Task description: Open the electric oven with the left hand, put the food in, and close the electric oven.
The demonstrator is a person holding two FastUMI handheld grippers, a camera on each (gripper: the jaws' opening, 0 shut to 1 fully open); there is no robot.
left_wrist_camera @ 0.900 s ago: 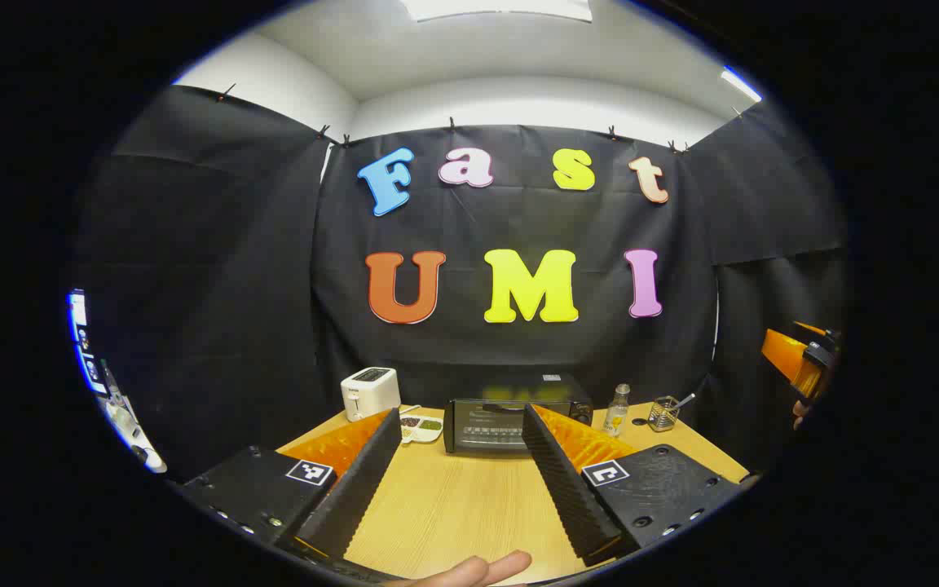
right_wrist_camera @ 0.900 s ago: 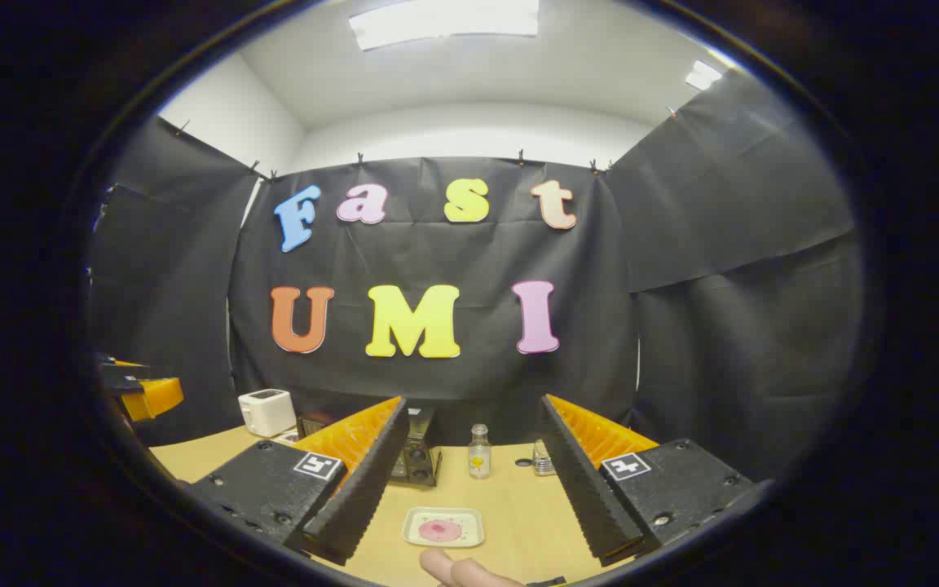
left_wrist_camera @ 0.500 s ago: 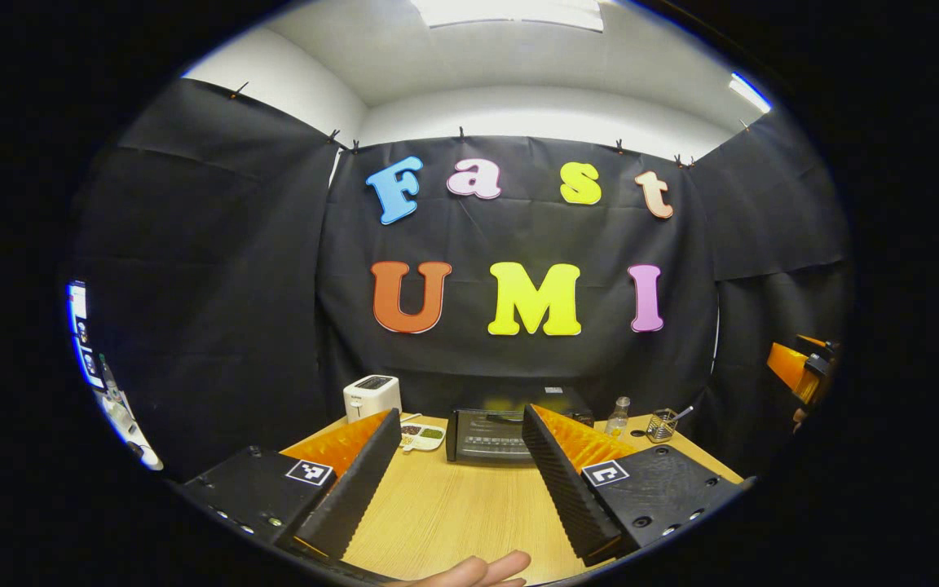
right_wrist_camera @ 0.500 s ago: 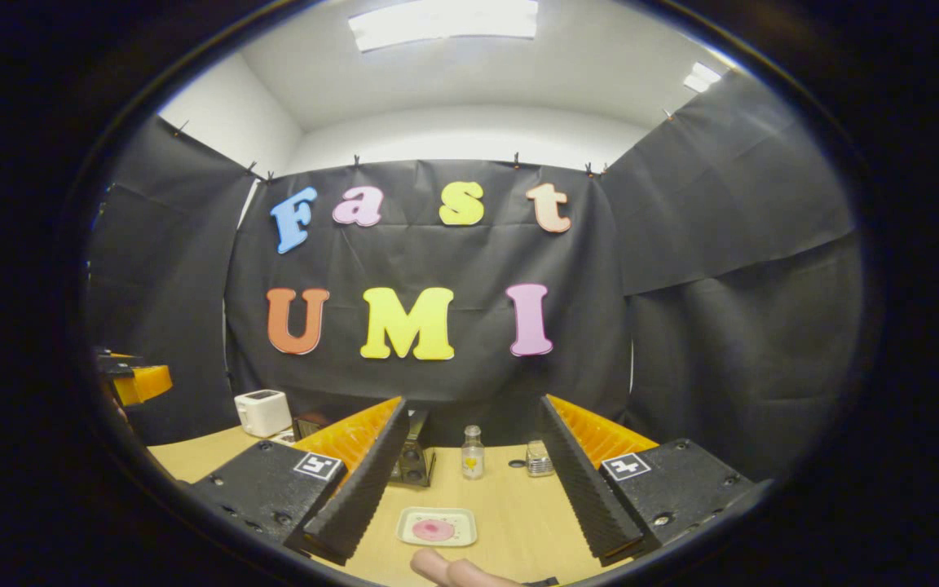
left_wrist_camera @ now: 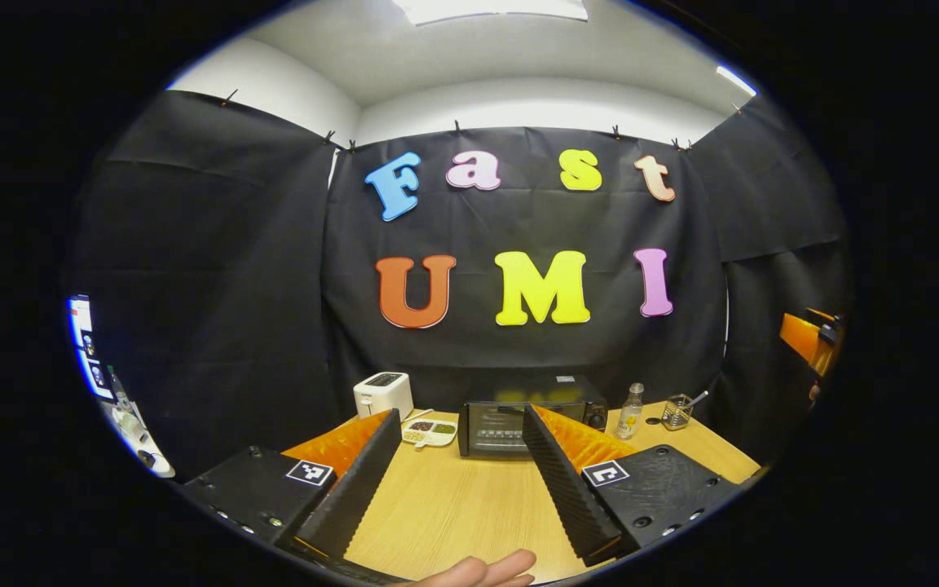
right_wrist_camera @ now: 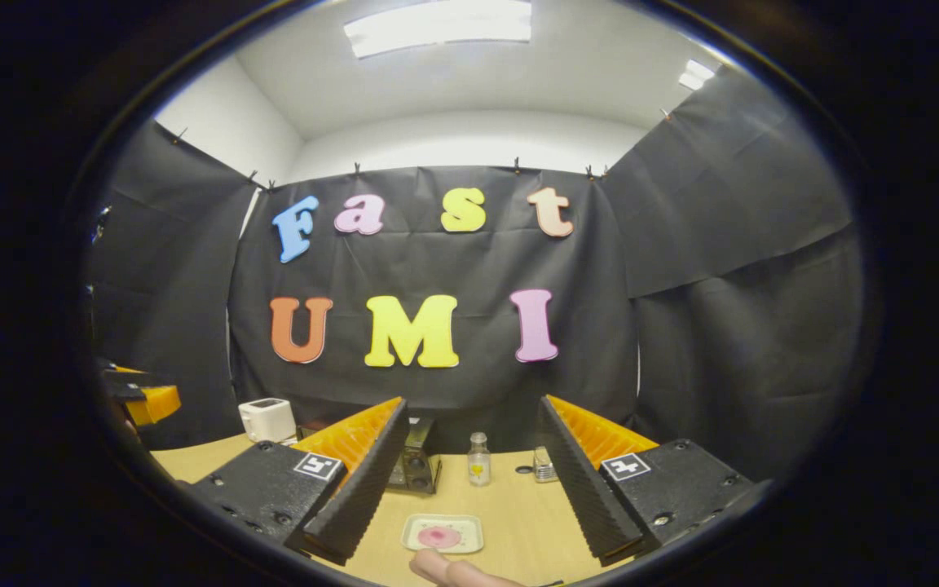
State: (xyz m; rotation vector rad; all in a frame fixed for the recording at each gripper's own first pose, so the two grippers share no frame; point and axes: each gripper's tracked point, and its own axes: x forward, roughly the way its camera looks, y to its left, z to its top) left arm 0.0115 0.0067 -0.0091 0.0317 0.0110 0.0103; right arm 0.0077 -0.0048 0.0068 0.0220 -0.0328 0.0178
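Hiding part of the electric oven [left_wrist_camera: 495,428] in the left gripper view, the left gripper [left_wrist_camera: 460,469] hung over the wooden worktop [left_wrist_camera: 453,514] with its fingers spread wide apart and nothing between them. The oven stood at the back of the worktop with its door closed; its right end was covered by one finger, and the print on the door glass was too small to read. A white toaster [left_wrist_camera: 383,394] and a divided dish [left_wrist_camera: 429,432] sat to its left, a small bottle [left_wrist_camera: 631,410] and a wire holder [left_wrist_camera: 676,412] to its right. In the right gripper view, the right gripper [right_wrist_camera: 469,481] also had its fingers wide apart and empty. The food [right_wrist_camera: 439,536], a pink piece on a small square plate [right_wrist_camera: 461,526], lay on the worktop just ahead between them. The bottle's label could not be made out. A fingertip [left_wrist_camera: 486,568] was cut off at the lower edge of the left gripper view.
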